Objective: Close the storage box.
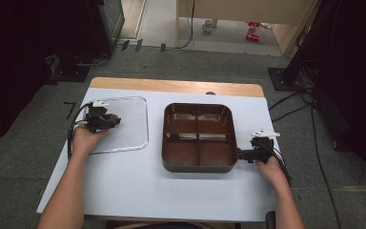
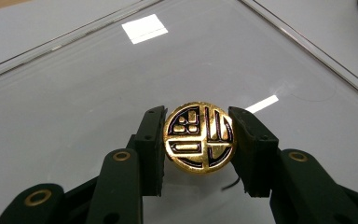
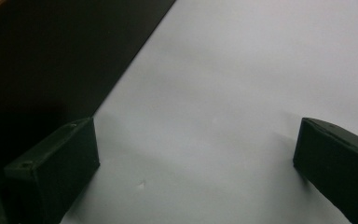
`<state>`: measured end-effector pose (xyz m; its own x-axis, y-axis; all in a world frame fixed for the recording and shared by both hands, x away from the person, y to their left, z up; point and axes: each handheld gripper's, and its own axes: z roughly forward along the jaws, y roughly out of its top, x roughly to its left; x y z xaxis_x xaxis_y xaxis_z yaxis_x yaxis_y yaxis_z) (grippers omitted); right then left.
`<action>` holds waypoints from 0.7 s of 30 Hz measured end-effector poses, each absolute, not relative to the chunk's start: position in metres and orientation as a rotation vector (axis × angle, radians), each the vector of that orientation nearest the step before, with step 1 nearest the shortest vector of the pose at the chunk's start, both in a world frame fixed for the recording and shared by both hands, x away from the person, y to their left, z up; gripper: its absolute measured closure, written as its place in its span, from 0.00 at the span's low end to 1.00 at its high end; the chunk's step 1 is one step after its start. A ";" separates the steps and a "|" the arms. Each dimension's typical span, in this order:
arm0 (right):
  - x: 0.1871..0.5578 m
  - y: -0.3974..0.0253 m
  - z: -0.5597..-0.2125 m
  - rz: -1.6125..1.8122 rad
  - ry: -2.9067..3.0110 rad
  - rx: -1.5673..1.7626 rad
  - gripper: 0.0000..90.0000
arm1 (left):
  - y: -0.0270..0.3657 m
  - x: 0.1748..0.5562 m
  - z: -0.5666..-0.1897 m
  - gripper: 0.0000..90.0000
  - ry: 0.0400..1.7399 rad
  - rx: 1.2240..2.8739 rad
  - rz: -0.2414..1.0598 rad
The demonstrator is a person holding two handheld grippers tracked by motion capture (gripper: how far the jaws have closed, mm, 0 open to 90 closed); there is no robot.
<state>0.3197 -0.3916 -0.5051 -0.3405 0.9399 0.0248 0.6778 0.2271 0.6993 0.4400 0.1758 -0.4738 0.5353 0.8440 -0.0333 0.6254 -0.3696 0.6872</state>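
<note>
Two claws are at work on a desk (image 1: pixel 138 191) with a pale grey-white top. A strip of bare wood shows along its far edge. Two forearms come in from the near side. Past the desk lies a dark grey floor with black cables, dark stands at both sides, and a lighter room far behind.

On the right, the right claw (image 1: pixel 242 154) lies low on the desk, just beside the near right corner of a brown tray (image 1: pixel 167 136). The tray has four parts inside. In the right gripper view the right claw (image 3: pixel 196 168) is wide open, with bare desk between its two black jaws and nothing held. The dark wall of the tray (image 3: pixel 51 60) runs along one side of that view.

On the left, the left claw (image 1: pixel 114 119) is over a clear flat lid (image 1: pixel 133 124) with rounded corners and a thin shiny rim. The lid lies flat on the desk, well apart from the tray.

In the left gripper view the left claw (image 2: pixel 198 140) is closed tight on a round gold knob (image 2: pixel 199 139). One jaw presses each side of it. The knob is shiny gold with dark lines cut into its face, like a fancy sign. It sits over the clear lid (image 2: pixel 74 93), and bright light spots shine on the lid. I cannot tell if the knob is fixed to the lid.

From the high view the knob (image 1: pixel 116 119) is just a tiny blob. The gold pattern shows up close in the left gripper view.
</note>
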 end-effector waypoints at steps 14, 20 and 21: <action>0.320 -0.392 -0.505 0.880 2.103 1.491 0.00 | 0.164 0.427 -0.428 0.66 1.139 2.044 0.428; 0.320 -0.392 -0.505 0.880 2.103 1.491 0.00 | 0.154 0.423 -0.413 0.66 1.157 2.032 0.376; 0.320 -0.392 -0.505 0.880 2.103 1.491 0.00 | 0.152 0.422 -0.411 0.66 1.153 2.031 0.374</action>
<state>0.3197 -0.3917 -0.5052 -0.3407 0.9398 0.0253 0.6778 0.2269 0.6994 0.4219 0.1521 -0.4107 0.5500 0.8280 -0.1090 0.6062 -0.3060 0.7340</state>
